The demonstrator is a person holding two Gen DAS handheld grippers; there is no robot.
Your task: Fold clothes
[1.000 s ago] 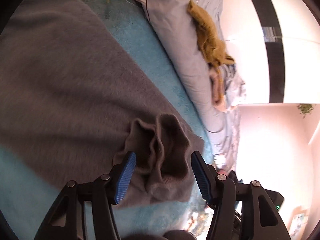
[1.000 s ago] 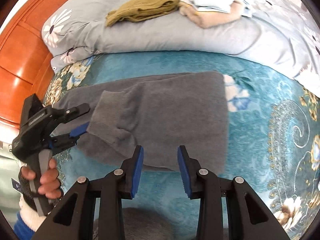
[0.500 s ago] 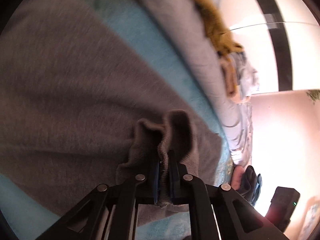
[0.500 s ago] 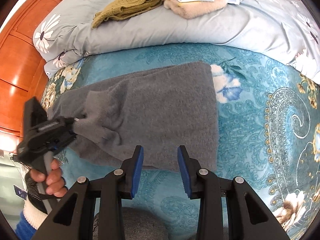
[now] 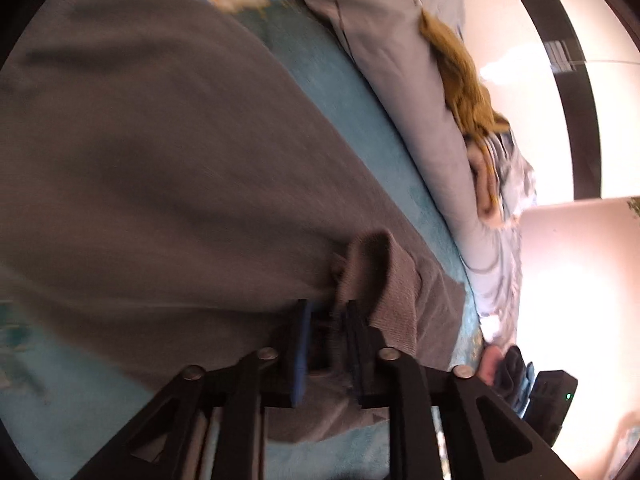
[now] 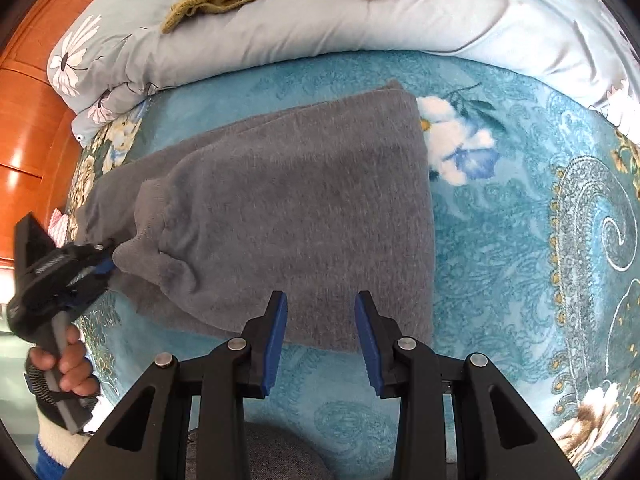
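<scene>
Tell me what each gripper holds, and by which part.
The left gripper is shut on the grey sweater, pinching its ribbed cuff. The right gripper is open and holds nothing.

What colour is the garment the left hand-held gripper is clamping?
Plain grey garment, clearest in the right wrist view; left hand-held gripper grips its ribbed cuff.

We see a bed covered by a teal blanket patterned with paisley and white flowers. Our landmark, a grey sweater, lies flat on the middle of it, its ribbed cuff turned up at the left end. Behind the sweater, a pale blue daisy-print quilt lies rolled along the blanket's far edge. Left of the sweater, past the blanket's edge, stands an orange wooden headboard.
</scene>
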